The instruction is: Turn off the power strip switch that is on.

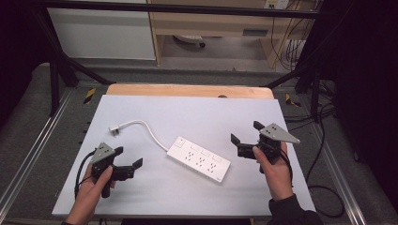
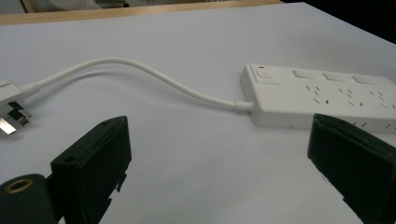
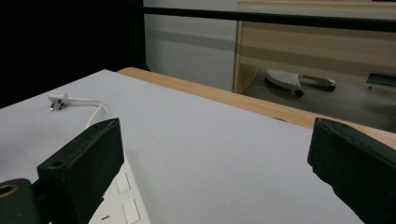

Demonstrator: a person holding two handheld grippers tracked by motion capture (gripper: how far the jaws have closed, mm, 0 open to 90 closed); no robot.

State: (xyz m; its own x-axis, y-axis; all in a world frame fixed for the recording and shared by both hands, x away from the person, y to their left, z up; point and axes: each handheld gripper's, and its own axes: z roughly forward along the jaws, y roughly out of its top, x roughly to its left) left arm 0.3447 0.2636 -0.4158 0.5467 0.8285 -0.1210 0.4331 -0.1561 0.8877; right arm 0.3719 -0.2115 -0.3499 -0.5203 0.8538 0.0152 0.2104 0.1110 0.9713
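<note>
White table (image 1: pixel 141 197) bears power strip (image 1: pixel 199 159), cable (image 1: pixel 152 133), plug (image 1: pixel 115 129); nothing blocks.

Your black-jawed grippers flank a white power strip (image 1: pixel 199 159), red-marked switch (image 2: pixel 264 75), on a pale lilac-grey tabletop (image 1: pixel 187 112).

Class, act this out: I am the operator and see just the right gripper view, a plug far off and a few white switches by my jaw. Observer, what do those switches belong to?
Observer: A white power strip lying flat on the table, its cord curving to the plug.
Operator: Where is the other gripper?
Observer: The left gripper is held near the table's front left, jaws apart, pointing toward the strip and touching nothing.
Operator: Any mark on the strip?
Observer: In the left gripper view, a small red mark sits above the main switch at the cord end.
</note>
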